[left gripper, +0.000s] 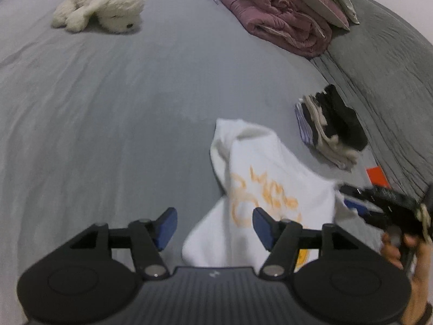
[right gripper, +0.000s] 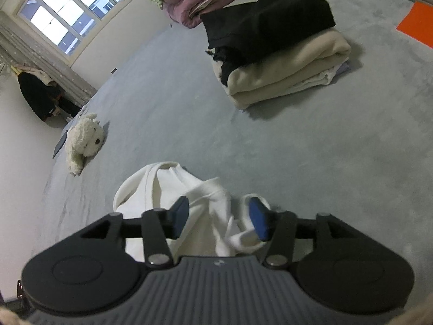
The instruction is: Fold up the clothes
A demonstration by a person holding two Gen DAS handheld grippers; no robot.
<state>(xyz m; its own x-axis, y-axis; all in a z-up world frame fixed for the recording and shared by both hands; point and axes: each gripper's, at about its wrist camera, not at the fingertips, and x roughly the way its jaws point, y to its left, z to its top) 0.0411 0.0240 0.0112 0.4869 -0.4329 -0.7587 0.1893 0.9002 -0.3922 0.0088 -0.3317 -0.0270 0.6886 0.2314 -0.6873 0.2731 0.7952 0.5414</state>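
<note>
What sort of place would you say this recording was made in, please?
Most likely a bedroom: the work surface looks like a wide bed under a grey sheet, with a rolled mauve quilt at its far end, a fluffy white toy dog lying on it, and a large paned window.

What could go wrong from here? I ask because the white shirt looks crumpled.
Both the left gripper and right gripper are open over the bunched white shirt, so a pinch may catch several layers. Dragging it could also nudge the folded stack close by.
</note>
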